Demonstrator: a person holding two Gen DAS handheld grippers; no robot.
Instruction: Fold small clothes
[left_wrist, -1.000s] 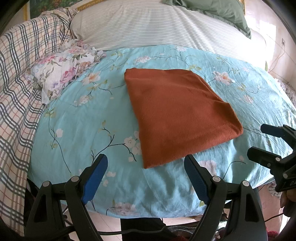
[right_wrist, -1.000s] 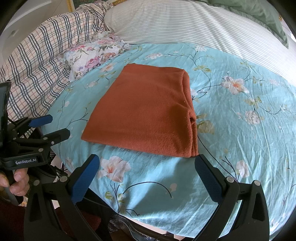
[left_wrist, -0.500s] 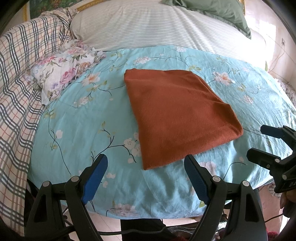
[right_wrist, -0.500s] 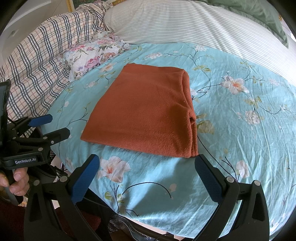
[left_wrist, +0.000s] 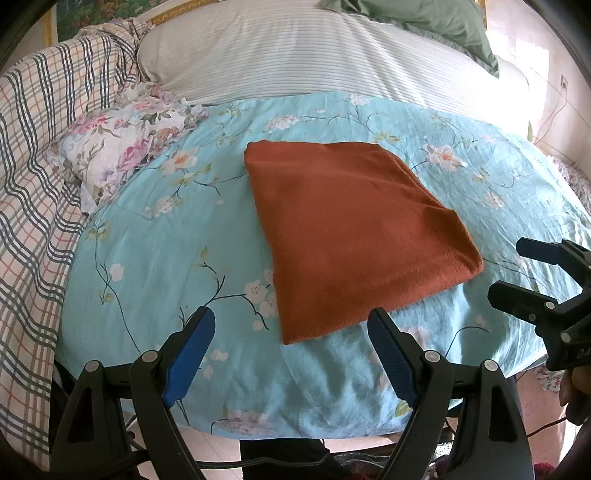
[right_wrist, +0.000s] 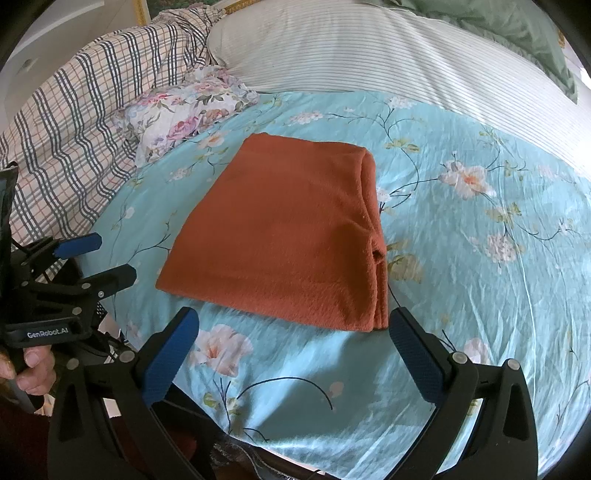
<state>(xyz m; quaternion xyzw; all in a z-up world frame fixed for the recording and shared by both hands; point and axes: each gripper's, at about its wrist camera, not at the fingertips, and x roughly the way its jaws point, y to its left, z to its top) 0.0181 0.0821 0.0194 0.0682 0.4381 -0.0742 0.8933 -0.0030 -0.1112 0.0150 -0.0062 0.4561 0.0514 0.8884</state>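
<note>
A rust-orange cloth (left_wrist: 354, 229) lies folded flat in a neat rectangle on the light blue floral sheet (left_wrist: 155, 258); it also shows in the right wrist view (right_wrist: 284, 240), with its layered fold edges on the right side. My left gripper (left_wrist: 291, 332) is open and empty, held just short of the cloth's near corner. My right gripper (right_wrist: 293, 332) is open and empty, just short of the cloth's near edge. Each gripper shows at the side of the other's view: the right gripper (left_wrist: 517, 266) and the left gripper (right_wrist: 107, 258).
A small floral pillow (left_wrist: 122, 147) lies at the far left of the sheet. A plaid blanket (left_wrist: 33, 177) is bunched along the left. A striped white duvet (left_wrist: 314, 51) and a green pillow (left_wrist: 436, 22) lie behind. The bed's near edge (left_wrist: 295, 424) drops to the floor.
</note>
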